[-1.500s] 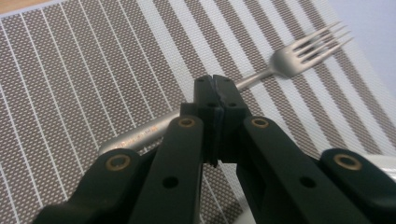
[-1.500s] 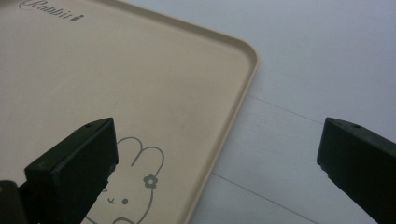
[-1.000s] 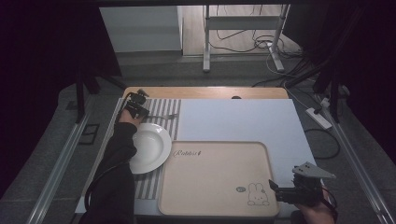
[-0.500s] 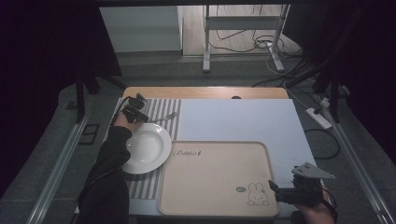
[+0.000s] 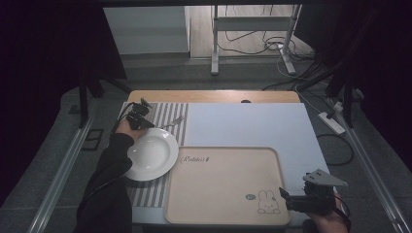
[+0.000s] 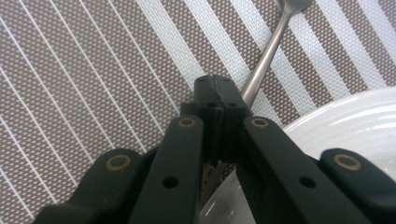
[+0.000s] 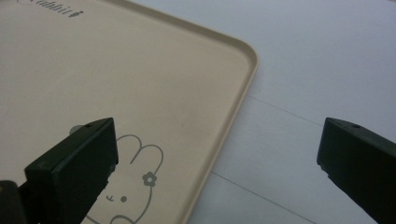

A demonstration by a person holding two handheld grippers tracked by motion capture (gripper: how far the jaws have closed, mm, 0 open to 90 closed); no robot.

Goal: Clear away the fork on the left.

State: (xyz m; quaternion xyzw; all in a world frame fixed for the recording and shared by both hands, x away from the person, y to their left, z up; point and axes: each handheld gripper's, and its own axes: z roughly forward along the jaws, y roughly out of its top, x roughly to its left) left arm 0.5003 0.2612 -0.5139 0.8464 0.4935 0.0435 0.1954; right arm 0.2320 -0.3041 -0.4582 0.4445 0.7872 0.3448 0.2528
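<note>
My left gripper [image 5: 145, 123] hovers over the striped placemat [image 5: 163, 112] at the far rim of the white plate [image 5: 150, 154]. In the left gripper view its jaws [image 6: 215, 91] are pressed together, and the handle of a metal fork [image 6: 268, 49] runs out from under the right jaw's tip; I cannot tell if they pinch it. The fork [image 5: 173, 122] lies on the placemat just right of that gripper. My right gripper [image 5: 287, 198] is held by a hand at the near right corner of the beige tray [image 5: 223, 184]. It is open [image 7: 219, 140] over the tray's edge with nothing between its jaws.
The tray [image 7: 140, 84] has a rabbit drawing [image 7: 135, 182] in its near right corner. A pale sheet [image 5: 243, 124] covers the table to the right of the placemat. Stand legs and cables lie on the floor beyond the table's far edge.
My left gripper has moved nearer and slightly left, down to the plate's far rim beside the fork handle. The right gripper and the fork have stayed put.
</note>
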